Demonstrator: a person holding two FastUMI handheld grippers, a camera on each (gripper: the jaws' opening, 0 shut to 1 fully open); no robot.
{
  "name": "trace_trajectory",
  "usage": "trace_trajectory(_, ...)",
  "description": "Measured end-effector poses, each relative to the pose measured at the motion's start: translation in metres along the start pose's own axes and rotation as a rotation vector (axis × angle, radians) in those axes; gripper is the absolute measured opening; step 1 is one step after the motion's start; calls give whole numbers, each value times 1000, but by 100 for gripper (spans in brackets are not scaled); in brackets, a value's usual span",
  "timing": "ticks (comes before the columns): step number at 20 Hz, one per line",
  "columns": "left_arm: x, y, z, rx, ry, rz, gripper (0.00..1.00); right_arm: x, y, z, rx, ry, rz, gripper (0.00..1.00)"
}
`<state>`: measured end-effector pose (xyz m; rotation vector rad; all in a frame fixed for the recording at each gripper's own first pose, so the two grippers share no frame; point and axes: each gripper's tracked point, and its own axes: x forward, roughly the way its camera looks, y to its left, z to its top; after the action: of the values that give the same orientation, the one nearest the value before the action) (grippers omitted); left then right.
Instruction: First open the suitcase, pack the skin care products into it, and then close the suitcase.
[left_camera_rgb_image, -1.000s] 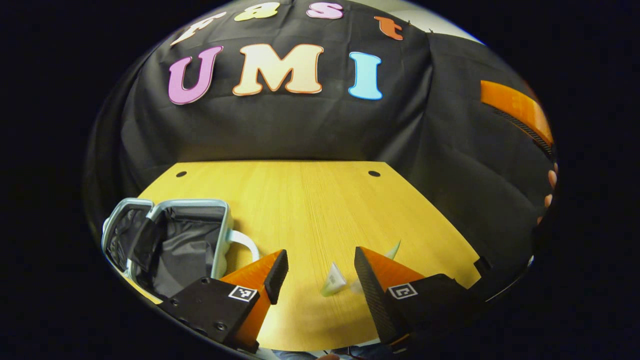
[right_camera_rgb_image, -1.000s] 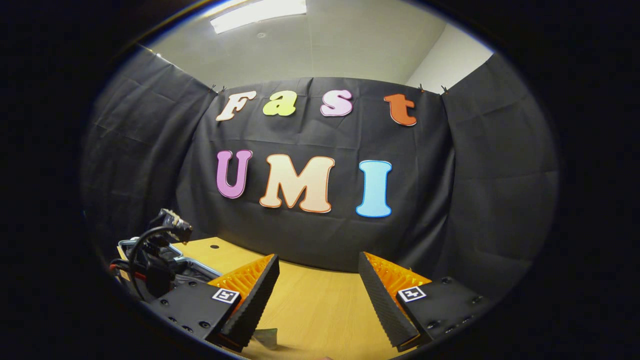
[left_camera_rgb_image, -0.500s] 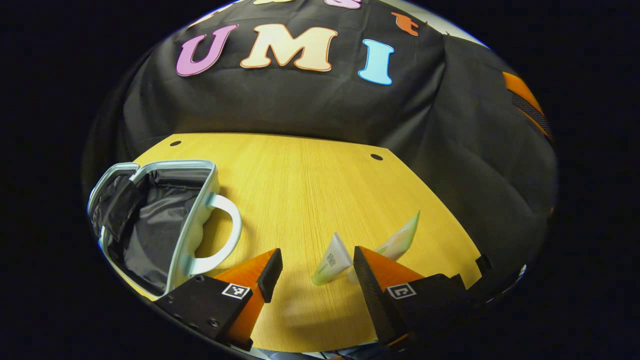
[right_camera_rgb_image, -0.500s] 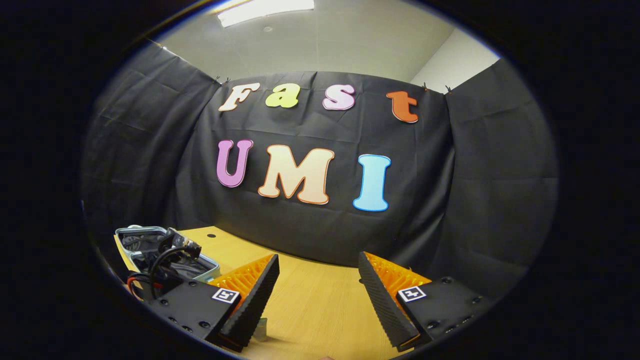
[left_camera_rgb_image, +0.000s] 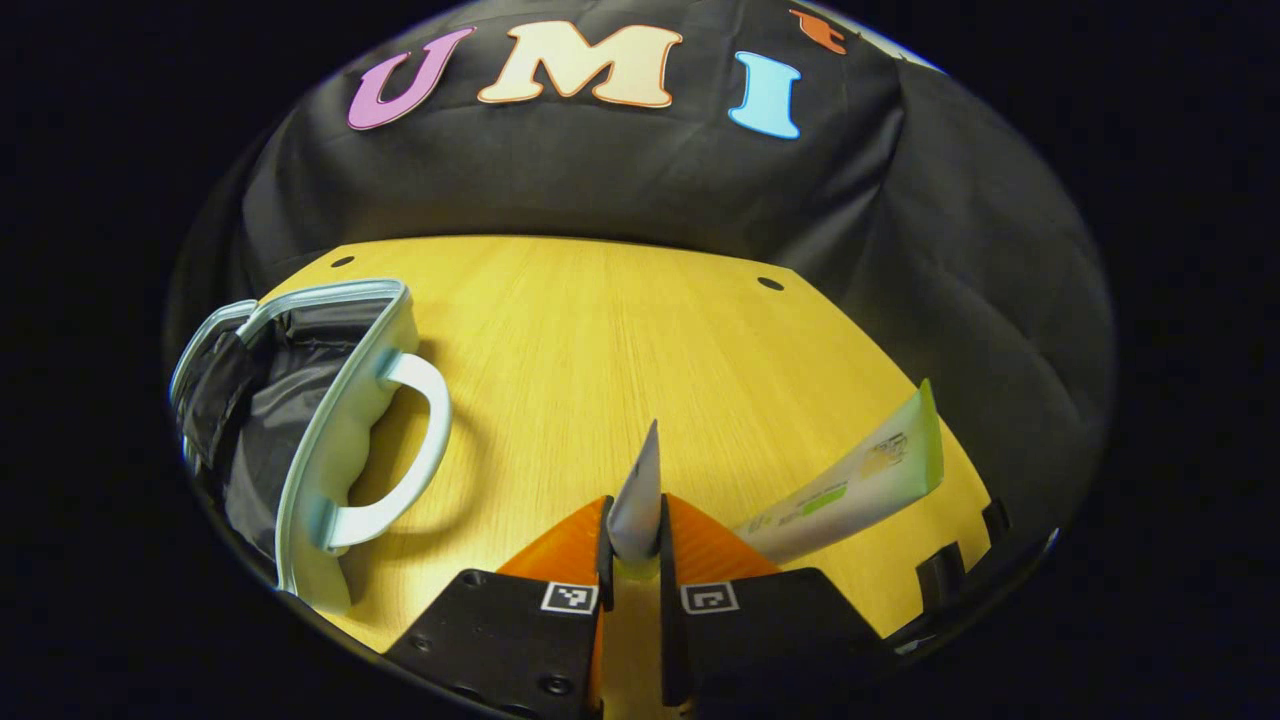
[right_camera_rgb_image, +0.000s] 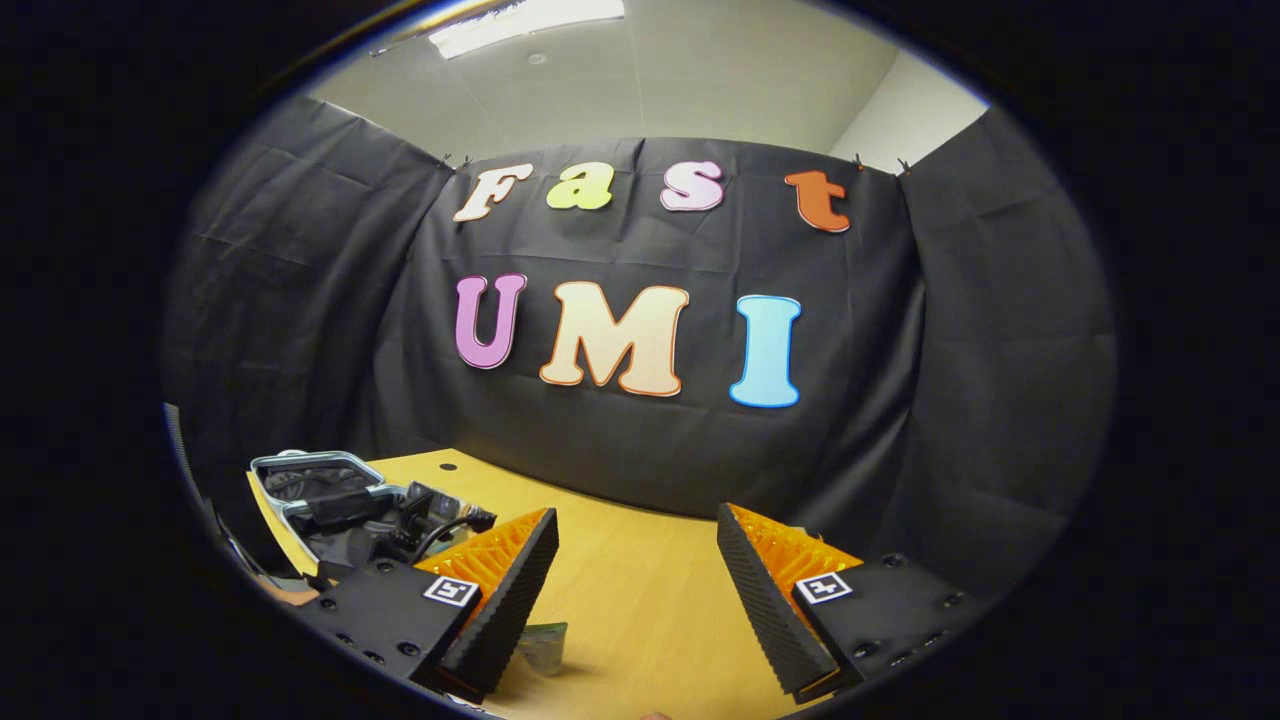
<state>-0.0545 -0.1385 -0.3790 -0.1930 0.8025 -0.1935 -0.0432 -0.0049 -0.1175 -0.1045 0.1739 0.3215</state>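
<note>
**Small tube pinched, suitcase off to the left**

Now we have the left gripper (left_camera_rgb_image: 633, 545) clamped on a small pale skincare tube (left_camera_rgb_image: 640, 490), both fingers pressing its lower end while its flat crimped end points straight ahead, along the fingers and away from us. The tube's long axis runs in line with the gripper, so it should go in end first unless we turn the wrist.

The open suitcase (left_camera_rgb_image: 300, 400) lies on the wooden table (left_camera_rgb_image: 600, 330) to the left of the held tube and a little farther out in the left gripper view, with its dark lining facing up and its light blue handle (left_camera_rgb_image: 420, 440) on the side nearest the gripper. That is the relation the coming move turns on: we judge the carry to be a leftward swing over the handle and rim, then a release above the lining.

A second, larger tube (left_camera_rgb_image: 850, 480) with green print lies on the table just right of the left gripper, slanting up and to the right; it is not yet packed.

The right gripper (right_camera_rgb_image: 635, 600) hangs with its fingers well apart and nothing between them, above the table. In its view the suitcase (right_camera_rgb_image: 300, 475) sits far left, so we reckon the left gripper is the nearer one for this drop.
</note>
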Motion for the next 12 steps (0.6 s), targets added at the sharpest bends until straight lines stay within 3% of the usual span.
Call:
trace_trajectory(3, -13, 5, 14, 19, -17, 21, 11, 4, 14, -24, 26, 31, 39, 99)
trace_trajectory(12, -62, 28, 45, 32, -48, 77, 11, 11, 56, -96, 79, 159, 145, 99)
